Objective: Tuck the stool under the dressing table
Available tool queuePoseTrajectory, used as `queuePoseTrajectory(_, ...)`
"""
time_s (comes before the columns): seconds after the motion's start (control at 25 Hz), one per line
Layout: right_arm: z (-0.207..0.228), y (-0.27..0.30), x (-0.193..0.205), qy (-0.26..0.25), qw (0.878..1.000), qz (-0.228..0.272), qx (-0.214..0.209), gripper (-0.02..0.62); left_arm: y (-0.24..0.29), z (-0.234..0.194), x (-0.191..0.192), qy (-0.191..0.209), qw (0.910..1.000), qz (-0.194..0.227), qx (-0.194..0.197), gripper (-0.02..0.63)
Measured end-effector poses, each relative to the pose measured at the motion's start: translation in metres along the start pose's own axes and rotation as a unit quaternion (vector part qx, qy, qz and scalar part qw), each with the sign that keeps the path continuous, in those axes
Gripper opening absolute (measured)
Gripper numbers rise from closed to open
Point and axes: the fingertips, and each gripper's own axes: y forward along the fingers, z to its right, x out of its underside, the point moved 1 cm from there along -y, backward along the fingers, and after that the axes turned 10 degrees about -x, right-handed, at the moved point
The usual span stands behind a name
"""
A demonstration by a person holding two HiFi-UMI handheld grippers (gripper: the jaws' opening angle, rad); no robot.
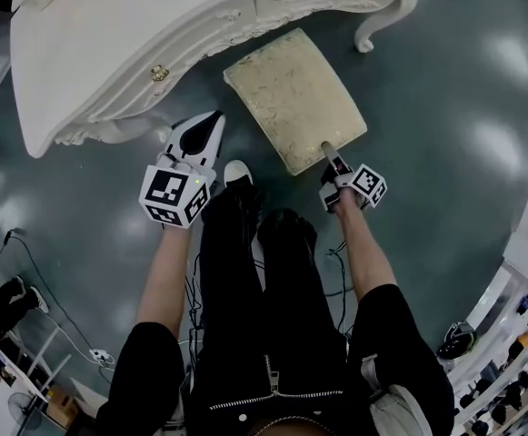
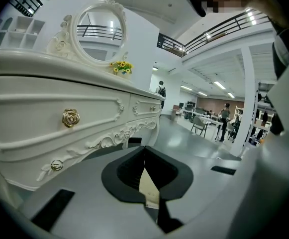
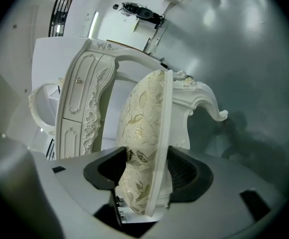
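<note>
Right gripper (image 3: 146, 172): jaws clamped on the near edge of the stool (image 1: 293, 98) seat, one pad on the patterned cushion, the other on the white rim. Stool on the grey floor (image 1: 445, 107), far edge just at the front of the dressing table (image 1: 109, 53), most of the seat outside it. Left gripper (image 1: 211, 127): jaws closed, empty, near the stool's left side.

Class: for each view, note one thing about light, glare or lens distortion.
Head view: bright glare patches on the glossy floor. Left gripper view: fisheye bows the straight front of the dressing table. Right gripper view: dark ring around the frame; the stool is sharp, with a soft shadow beside its leg.
</note>
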Motion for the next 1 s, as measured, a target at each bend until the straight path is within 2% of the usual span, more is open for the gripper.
queuePoseTrajectory(0.28, -0.017, 0.059, 0.002, 0.009, 0.999, -0.016, -0.030, 0.244, 0.010, -0.025, 0.001, -0.009, 0.9998, 0.013, -0.011, 0.021)
queuePoseTrajectory(0.6, -0.036, 0.134, 0.002, 0.030, 0.998, -0.008, -0.057, 0.225, 0.014, -0.051, 0.009, -0.007, 0.9995, 0.019, -0.024, 0.021)
queuePoseTrajectory(1.0, -0.057, 0.213, -0.009, 0.022, 0.995, 0.010, -0.099, 0.210, 0.011, -0.072, 0.032, -0.012, 0.9990, 0.025, -0.034, 0.021)
